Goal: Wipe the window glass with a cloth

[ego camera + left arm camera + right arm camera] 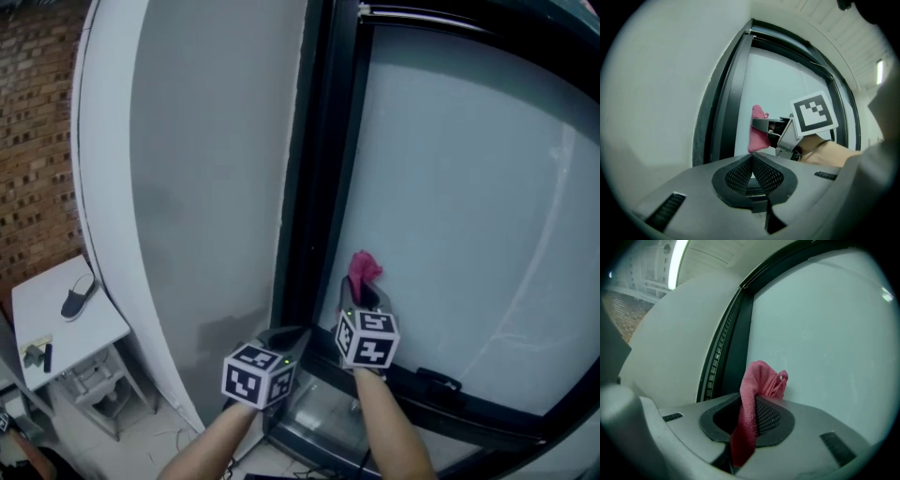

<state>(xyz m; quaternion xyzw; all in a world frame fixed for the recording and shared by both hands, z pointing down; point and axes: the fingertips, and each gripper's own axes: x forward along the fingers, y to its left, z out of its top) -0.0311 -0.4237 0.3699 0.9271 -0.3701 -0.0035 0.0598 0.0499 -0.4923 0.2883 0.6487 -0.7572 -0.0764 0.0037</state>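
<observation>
- A large pane of window glass (469, 206) sits in a dark window frame (314, 187). A white wall (206, 169) lies to the left of the frame.
- The right gripper (364, 298) is raised at the pane's lower left corner, just beside the frame's left upright. Its jaws pinch a pink cloth (363, 270).
- In the right gripper view, the cloth (761, 378) is clamped between the ribbed pads. It bunches above them and hangs down below, close to the glass (825, 333). Whether it touches the glass cannot be told.
- The left gripper (289, 336) is lower and further left, in front of the frame's bottom corner. In the left gripper view its jaws (752, 157) are pressed together with nothing between them.
- A small white table (42, 314) stands at the far left, below a brick wall (33, 141).
</observation>
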